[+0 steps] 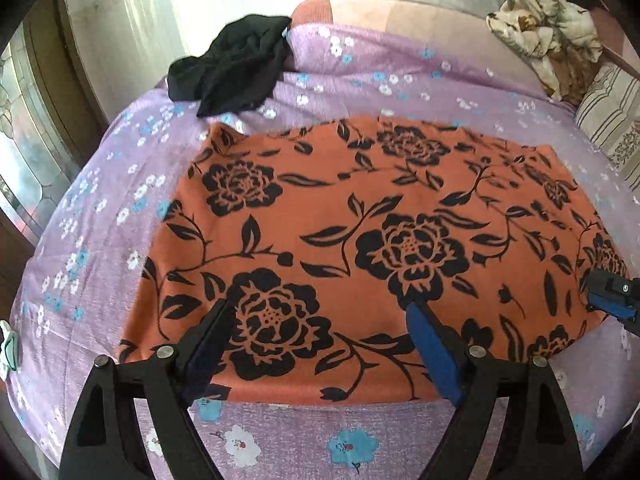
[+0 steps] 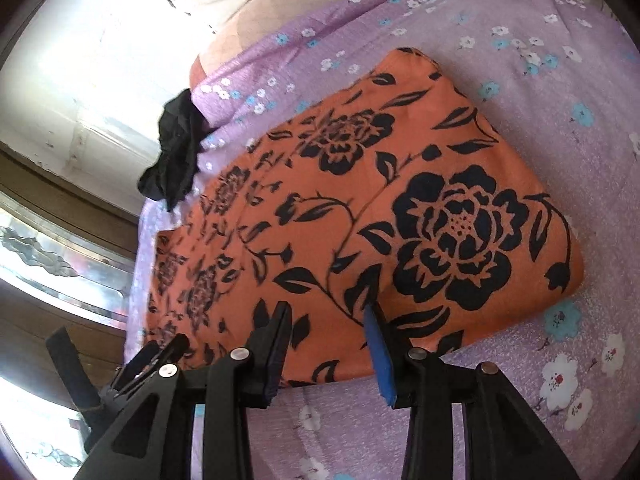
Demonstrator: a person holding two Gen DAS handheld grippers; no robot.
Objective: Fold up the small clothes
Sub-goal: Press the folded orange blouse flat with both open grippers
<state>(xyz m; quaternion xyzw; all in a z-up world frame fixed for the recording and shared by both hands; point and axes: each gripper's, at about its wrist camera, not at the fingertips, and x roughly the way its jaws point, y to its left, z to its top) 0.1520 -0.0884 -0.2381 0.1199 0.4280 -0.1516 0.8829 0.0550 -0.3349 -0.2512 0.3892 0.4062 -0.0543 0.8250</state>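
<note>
Orange cloth: a garment with black roses printed on it, lying flat on the bed; in my left view it fills the middle of the frame, in my right view it runs from the lower left up to the upper middle.
Bed cover: lilac sheet with small white and blue flowers, under the cloth on all sides.
My left claw: the left gripper stands wide apart at the bottom of its frame, above the near edge of the orange cloth. Nothing is between the pads (they seem to hover, but touching or not I cannot tell).
My right claw: the right gripper is about half apart at the bottom of its view. The tips lie over the near edge of the orange cloth, and a raised fold of the cloth stands just before the blue pad. Whether the pads already press on the fabric I cannot tell.
Right claw seen from the left: its blue and black tip shows at the right edge of the frame, on the right end of the cloth.
Black cloth: a crumpled dark garment in the upper left of the left view, at the far edge of the bed, well apart from both claws.
Other bedding: a cream and brown bundle in the upper right corner.
</note>
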